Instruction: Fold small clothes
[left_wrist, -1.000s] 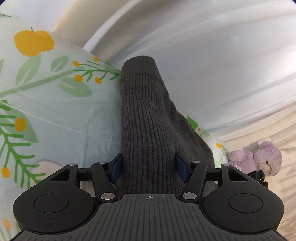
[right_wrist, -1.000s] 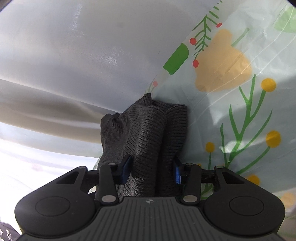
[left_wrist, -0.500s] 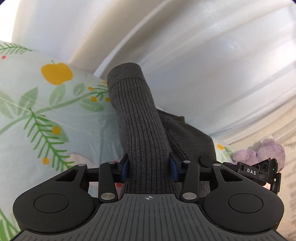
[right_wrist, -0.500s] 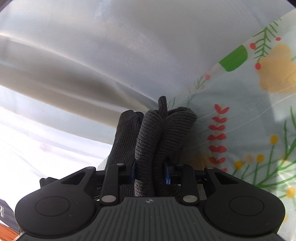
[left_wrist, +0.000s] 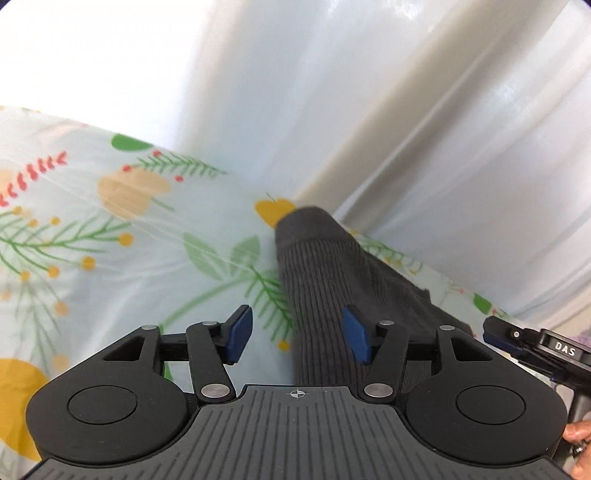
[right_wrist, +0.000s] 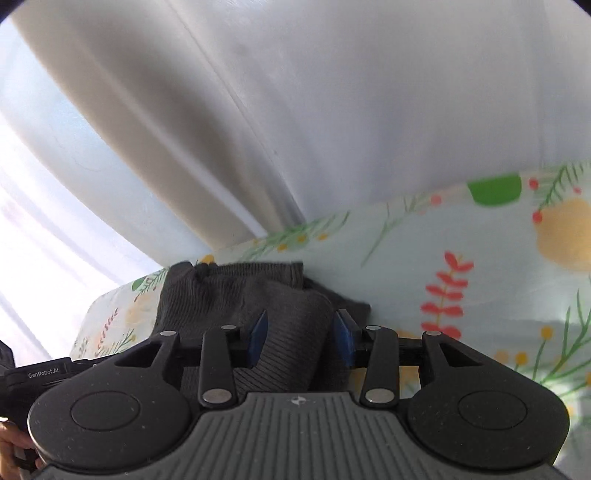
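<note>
A dark grey ribbed knit garment (left_wrist: 325, 280) lies on the floral sheet (left_wrist: 110, 258). In the left wrist view my left gripper (left_wrist: 297, 334) is open; the garment's sleeve runs up beside its right pad and is not pinched. In the right wrist view the same garment (right_wrist: 236, 295) lies bunched and folded under my right gripper (right_wrist: 301, 338), whose jaws stand open around a fold of the knit without squeezing it. The right gripper also shows at the right edge of the left wrist view (left_wrist: 517, 339).
A white curtain (left_wrist: 369, 110) hangs close behind the sheet's far edge, also filling the upper right wrist view (right_wrist: 332, 110). The other gripper's body (right_wrist: 37, 373) sits at the left edge of the right wrist view.
Both grippers have opened and let go of the garment. They have lowered it onto the sheet, where it now rests folded over. Both views have tilted toward the sheet.
</note>
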